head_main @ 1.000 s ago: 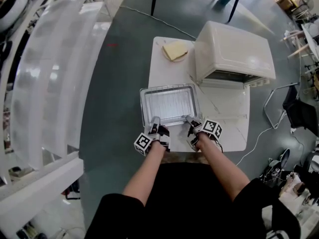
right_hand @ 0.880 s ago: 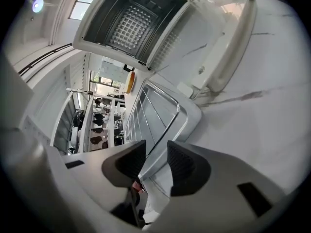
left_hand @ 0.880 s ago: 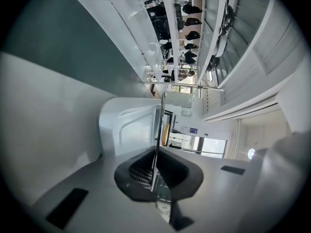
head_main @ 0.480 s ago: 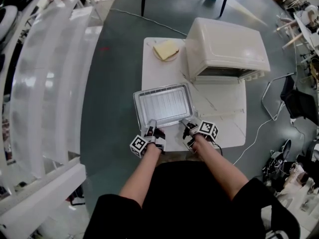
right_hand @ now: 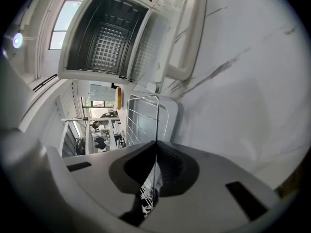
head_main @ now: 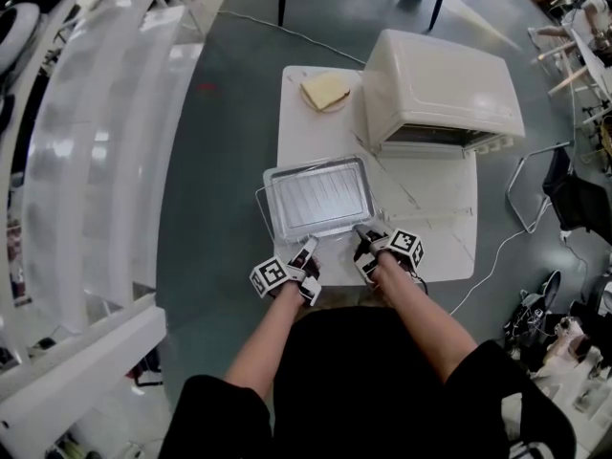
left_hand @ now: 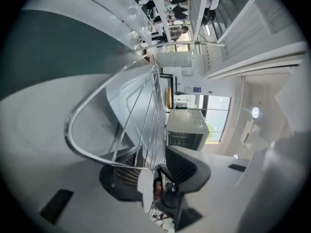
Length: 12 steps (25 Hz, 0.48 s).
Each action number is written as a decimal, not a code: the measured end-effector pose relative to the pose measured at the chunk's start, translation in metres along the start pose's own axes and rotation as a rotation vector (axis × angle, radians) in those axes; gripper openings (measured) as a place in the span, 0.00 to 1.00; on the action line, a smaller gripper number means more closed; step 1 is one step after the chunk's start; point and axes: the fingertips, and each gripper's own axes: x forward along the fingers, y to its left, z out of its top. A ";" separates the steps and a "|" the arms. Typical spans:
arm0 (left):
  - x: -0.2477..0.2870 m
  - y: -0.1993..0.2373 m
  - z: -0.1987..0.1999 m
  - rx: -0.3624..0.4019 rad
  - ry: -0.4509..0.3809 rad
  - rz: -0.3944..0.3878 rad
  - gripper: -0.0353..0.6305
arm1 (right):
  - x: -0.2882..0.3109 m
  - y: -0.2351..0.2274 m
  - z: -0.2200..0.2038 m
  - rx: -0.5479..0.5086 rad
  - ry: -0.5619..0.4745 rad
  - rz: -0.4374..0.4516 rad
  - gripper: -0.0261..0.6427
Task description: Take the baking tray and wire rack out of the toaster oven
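White table point(head_main: 316, 127) on a grey-green floor, w/ the toaster oven point(head_main: 440, 79) at its far right corner. The oven door point(head_main: 426, 185) hangs flat toward the person, so the inside shows, & it looks bare in the right gripper view.

The baking tray point(head_main: 271, 185) sits on the table in front & to the left of the oven, right next to the flat door. The wire rack point(head_main: 320, 199) lies in the tray, and its wire edge pokes out on the side away from the oven. So both are out of the oven, I think.

The right gripper point(head_main: 364, 237) is at the tray's near edge, on the corner closer to the oven. Its jaws have just been closing & now pinch one thin rack wire, prob. to lift the rack off the tray.

The left gripper point(head_main: 308, 249) is at the near corner farther from the oven. Its jaws have just been opening & are apart. Rack wires & tray rim run between them, but nothing is squeezed. It may be letting go or getting a new hold; can't tell which.

Bread on a plate point(head_main: 325, 92) sits left of the oven, well apart from the tray. The door & its handle lie near the right gripper, so a rack swung toward the oven could bump them.
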 end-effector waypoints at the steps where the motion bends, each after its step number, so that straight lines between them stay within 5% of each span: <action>1: 0.000 -0.002 -0.009 0.019 0.053 0.007 0.26 | 0.000 0.000 0.001 0.004 -0.007 0.006 0.08; 5: 0.000 -0.007 -0.029 0.098 0.171 0.036 0.27 | -0.002 0.001 0.007 0.035 -0.039 0.046 0.08; 12: -0.002 0.002 -0.005 0.097 0.105 0.123 0.24 | 0.000 -0.004 -0.003 0.058 -0.044 0.069 0.08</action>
